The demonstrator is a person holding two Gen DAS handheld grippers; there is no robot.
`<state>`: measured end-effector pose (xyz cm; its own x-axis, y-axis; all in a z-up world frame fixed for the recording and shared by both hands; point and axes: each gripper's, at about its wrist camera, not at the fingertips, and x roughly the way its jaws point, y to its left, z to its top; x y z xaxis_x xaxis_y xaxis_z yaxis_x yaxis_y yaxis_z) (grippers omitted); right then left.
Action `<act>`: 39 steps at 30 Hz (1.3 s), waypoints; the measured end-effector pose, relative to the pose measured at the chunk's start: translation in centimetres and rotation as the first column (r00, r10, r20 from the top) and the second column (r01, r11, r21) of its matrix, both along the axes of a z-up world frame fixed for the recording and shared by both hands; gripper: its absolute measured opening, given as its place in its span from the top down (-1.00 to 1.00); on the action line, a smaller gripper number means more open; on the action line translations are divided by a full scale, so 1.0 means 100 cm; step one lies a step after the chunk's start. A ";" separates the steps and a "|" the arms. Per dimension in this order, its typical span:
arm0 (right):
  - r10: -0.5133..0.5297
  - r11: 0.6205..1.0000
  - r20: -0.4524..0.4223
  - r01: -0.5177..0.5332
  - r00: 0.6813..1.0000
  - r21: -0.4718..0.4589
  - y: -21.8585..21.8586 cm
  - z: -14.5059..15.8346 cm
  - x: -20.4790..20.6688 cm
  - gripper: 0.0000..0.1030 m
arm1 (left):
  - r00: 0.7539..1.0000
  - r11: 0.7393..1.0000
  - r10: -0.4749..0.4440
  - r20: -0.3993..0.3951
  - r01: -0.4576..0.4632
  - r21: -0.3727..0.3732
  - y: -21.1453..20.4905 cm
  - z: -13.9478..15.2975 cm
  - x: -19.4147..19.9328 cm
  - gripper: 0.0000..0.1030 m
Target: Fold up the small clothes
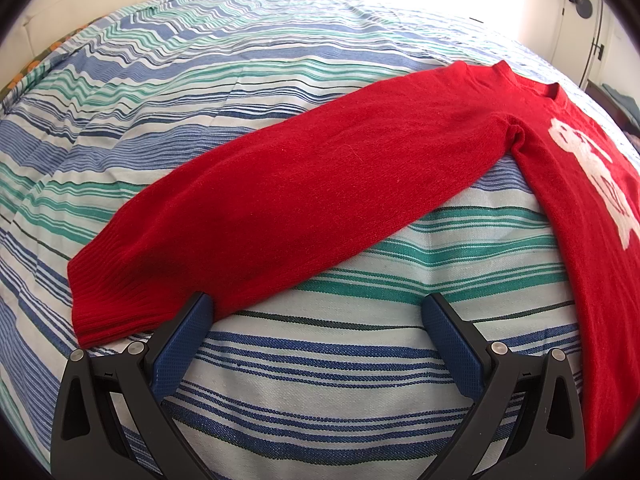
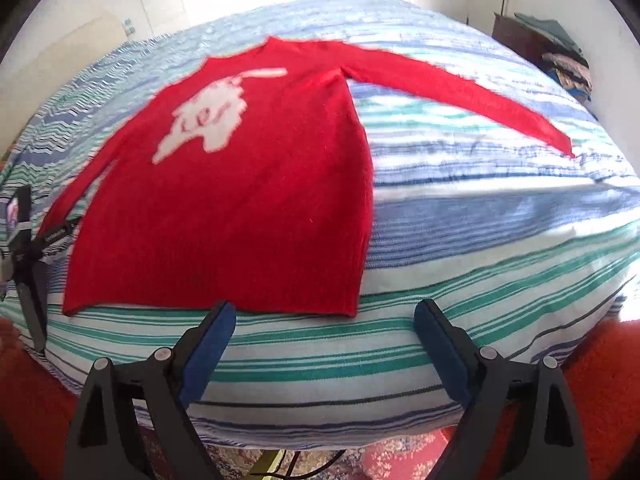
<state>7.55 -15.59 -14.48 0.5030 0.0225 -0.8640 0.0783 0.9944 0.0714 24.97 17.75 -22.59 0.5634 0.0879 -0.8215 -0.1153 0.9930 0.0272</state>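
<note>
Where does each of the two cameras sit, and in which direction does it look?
Left wrist: on the left gripper, looking forward and down along its open fingers at one sweater sleeve spread on the striped bedcover; only its own fingers show.
Right wrist: on the right gripper, jaws open, looking down over the bed's near edge at the whole red sweater; its own fingers show, and the left gripper at the left edge.
Shared: the sweater and the striped bedcover.
</note>
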 end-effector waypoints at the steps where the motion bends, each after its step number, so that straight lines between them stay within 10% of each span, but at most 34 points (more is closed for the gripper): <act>1: 0.012 1.000 0.028 -0.012 1.000 0.002 0.001 0.006 -0.003 -0.75 | 1.000 1.000 0.000 0.001 0.000 0.000 0.000 0.000 0.000 -0.99; 20: -0.125 0.973 0.117 0.099 0.985 0.208 -0.060 0.024 -0.019 -0.75 | 1.000 1.000 0.009 0.002 -0.009 -0.026 0.001 -0.001 0.000 -0.99; 28: 0.075 0.974 0.171 -0.109 0.982 0.199 -0.033 0.045 0.045 -0.75 | 0.975 0.994 0.057 -0.216 -0.077 -0.083 -0.002 0.032 -0.012 -0.96; 35: 0.247 0.958 0.158 -0.265 0.956 0.111 -0.013 0.042 0.055 -0.75 | 0.965 0.942 -0.261 -0.023 0.249 -0.225 -0.121 0.094 -0.079 -0.98; 39: 0.314 0.941 0.050 -0.318 0.948 0.119 0.001 0.002 0.057 -0.75 | 0.890 0.899 -0.415 -0.186 0.370 -0.235 -0.182 0.038 -0.079 -0.98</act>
